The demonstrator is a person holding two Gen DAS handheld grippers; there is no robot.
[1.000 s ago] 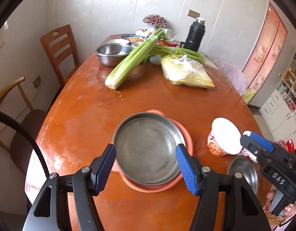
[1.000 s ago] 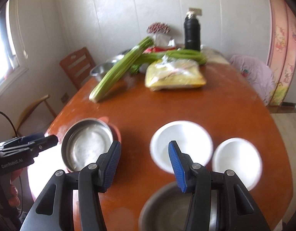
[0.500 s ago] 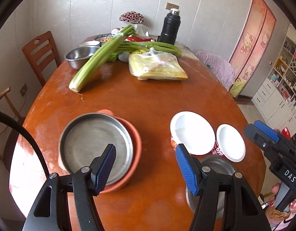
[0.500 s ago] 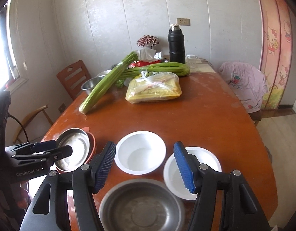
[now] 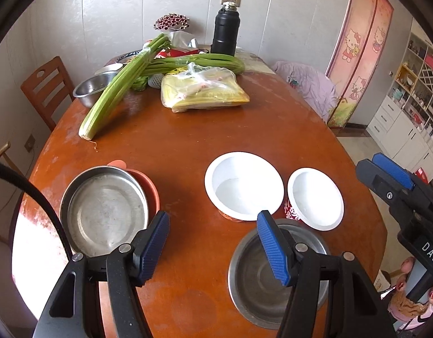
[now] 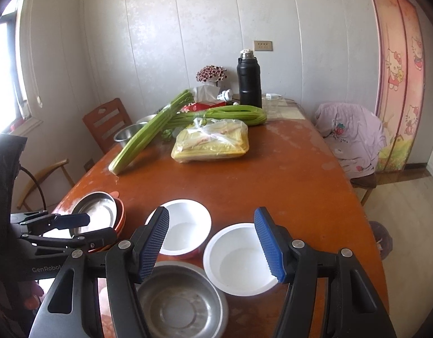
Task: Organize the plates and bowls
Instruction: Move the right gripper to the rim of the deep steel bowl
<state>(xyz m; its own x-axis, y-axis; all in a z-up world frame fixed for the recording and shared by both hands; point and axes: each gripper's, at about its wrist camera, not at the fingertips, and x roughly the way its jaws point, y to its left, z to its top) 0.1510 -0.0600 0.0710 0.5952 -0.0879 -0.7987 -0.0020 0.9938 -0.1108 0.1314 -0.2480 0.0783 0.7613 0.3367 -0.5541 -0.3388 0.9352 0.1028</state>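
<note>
We held our left hand-held gripper (image 5: 213, 245) wide apart, gripping nothing. The metal plate (image 5: 103, 214) lay just left of it on the worktop (image 5: 216, 129), the steel bowl (image 5: 272, 278) under its right finger. Our right hand-held gripper (image 6: 212, 242) gaped too, over two white bowls (image 6: 185, 225).

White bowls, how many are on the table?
2. The bigger white bowl sits mid-table; the smaller white bowl is just right of it. Both are behind the steel bowl. None looks hidden.
</note>
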